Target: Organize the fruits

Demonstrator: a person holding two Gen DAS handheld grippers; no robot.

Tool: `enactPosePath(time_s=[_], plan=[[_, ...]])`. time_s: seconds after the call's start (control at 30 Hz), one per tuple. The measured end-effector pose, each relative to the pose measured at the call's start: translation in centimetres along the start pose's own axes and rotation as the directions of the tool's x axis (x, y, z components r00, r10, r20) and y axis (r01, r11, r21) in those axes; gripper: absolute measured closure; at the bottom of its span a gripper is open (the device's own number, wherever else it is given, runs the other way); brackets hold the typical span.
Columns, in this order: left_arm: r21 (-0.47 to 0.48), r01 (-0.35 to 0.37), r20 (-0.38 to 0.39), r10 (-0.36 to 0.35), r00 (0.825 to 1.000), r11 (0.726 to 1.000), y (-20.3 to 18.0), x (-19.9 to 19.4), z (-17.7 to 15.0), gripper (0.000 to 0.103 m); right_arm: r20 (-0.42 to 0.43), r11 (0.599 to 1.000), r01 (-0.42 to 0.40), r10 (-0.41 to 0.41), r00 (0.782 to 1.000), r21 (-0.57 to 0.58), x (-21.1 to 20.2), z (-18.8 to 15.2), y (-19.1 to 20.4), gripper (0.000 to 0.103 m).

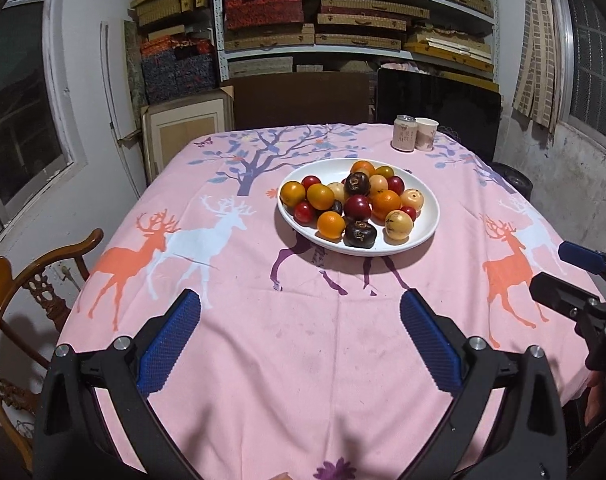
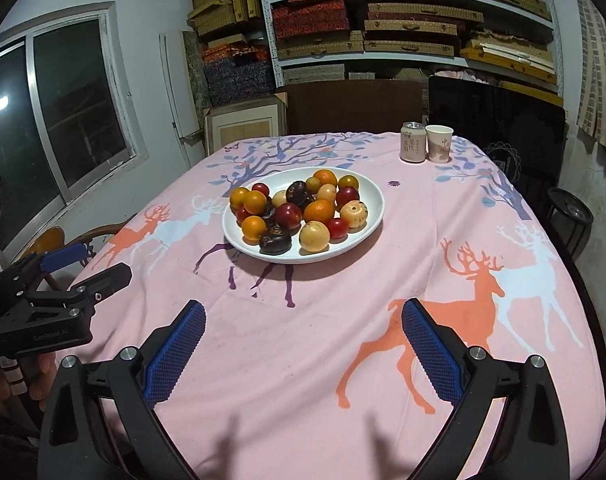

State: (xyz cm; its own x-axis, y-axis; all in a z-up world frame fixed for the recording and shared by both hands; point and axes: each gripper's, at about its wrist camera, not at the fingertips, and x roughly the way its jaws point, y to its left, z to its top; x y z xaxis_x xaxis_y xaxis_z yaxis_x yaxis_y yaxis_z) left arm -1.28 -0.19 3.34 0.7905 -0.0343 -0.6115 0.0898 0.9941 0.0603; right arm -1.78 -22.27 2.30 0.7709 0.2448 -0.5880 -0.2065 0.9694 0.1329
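Observation:
A white plate [image 1: 425, 226] [image 2: 373, 210] sits mid-table, heaped with several fruits: oranges [image 1: 330, 224] [image 2: 318, 211], red plums [image 1: 357, 207] [image 2: 287, 216], pale yellow fruits [image 1: 399, 224] [image 2: 314, 236] and dark brown ones [image 1: 360, 233] [image 2: 275, 241]. My left gripper [image 1: 301, 304] hangs open over the near table, well short of the plate, nothing between its blue pads. My right gripper [image 2: 303, 312] is likewise open and empty over the cloth, with the plate ahead to its left. Each gripper shows at the edge of the other's view, the right gripper [image 1: 563, 276] and the left gripper [image 2: 89, 264].
The table wears a pink cloth [image 1: 263, 340] [image 2: 423, 260] printed with deer and trees. A can [image 1: 404, 133] [image 2: 413, 142] and a paper cup [image 1: 426, 135] [image 2: 439, 143] stand at the far right. A wooden chair [image 1: 19, 292] is at the left; shelves of boxes [image 1: 355, 20] are behind.

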Motion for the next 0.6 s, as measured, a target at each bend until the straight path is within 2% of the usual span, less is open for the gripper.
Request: enactPosePath(time_s=[0.23,0.6], plan=[[-0.004,-0.003,0.009,0.003,1.000,1.000,-0.2,-1.8,-0.6,0.005,0.015,1.000,0.002,-0.002,1.000,0.002,-1.6,-0.7,0.4,0.004],[0.020,0.003,0.007,-0.003,1.000,1.000,-0.7,-1.8,-0.8,0.005,0.006,1.000,0.001,-0.001,1.000,0.006,-1.5,-1.3,0.5,0.004]])
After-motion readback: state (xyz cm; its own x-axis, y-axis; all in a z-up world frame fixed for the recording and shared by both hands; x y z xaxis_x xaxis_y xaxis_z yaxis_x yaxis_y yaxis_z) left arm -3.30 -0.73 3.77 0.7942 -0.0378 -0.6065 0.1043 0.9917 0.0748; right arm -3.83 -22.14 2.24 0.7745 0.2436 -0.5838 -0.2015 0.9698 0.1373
